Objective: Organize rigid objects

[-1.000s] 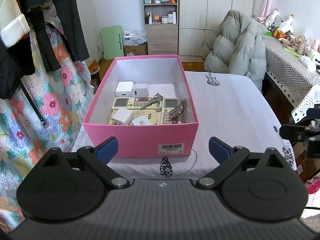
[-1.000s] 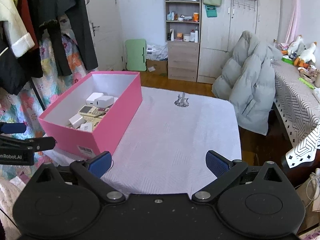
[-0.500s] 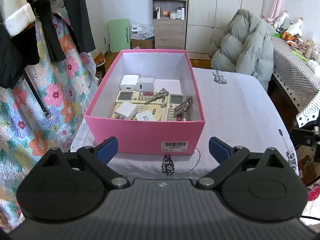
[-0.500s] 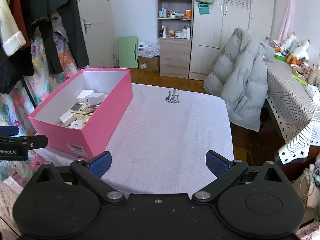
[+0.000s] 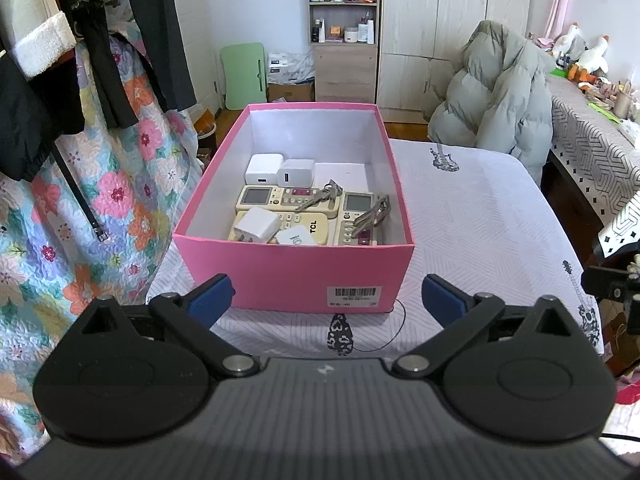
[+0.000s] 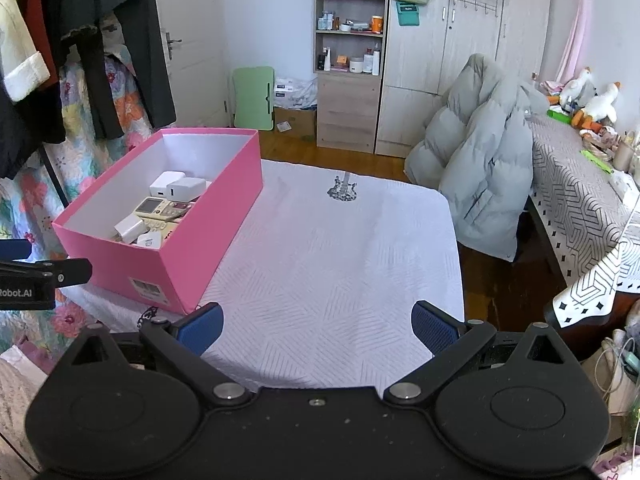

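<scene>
- The left gripper (image 5: 327, 293) is spread wide and holds nothing; it hangs just in front of the box's (image 5: 294, 276) near wall, above the cloth (image 5: 472, 216).
- The right gripper (image 6: 318, 326) is also spread wide and empty, over bare cloth to the right of the box, apart from it.
- The rigid things all lie inside the pink box, crowded toward its near end: 3 remotes (image 5: 280, 198), 4 white chargers (image 5: 264, 169) and 2 key bunches (image 5: 374, 214).
- One charger (image 5: 256, 226) and a small white plug (image 5: 298, 237) rest on top of the remotes, and each key bunch is draped over a remote.
- Nothing rigid shows on the cloth outside the box, so I judge the sorting either done or about to restart from the box.
- Risk 1: reaching in from this low angle, a finger could catch the near wall and shove or tip the light cardboard box.
- Risk 2: lifting a remote would spill the keys or charger lying on it, since they sit loose.
- Risk 3: keys are thin and flat; the fingers may close on the remote beneath instead, or slip off the ring.
- Risk 4: a thin black thread (image 5: 394, 334) lies on the cloth by the box corner and could snag a finger.
</scene>
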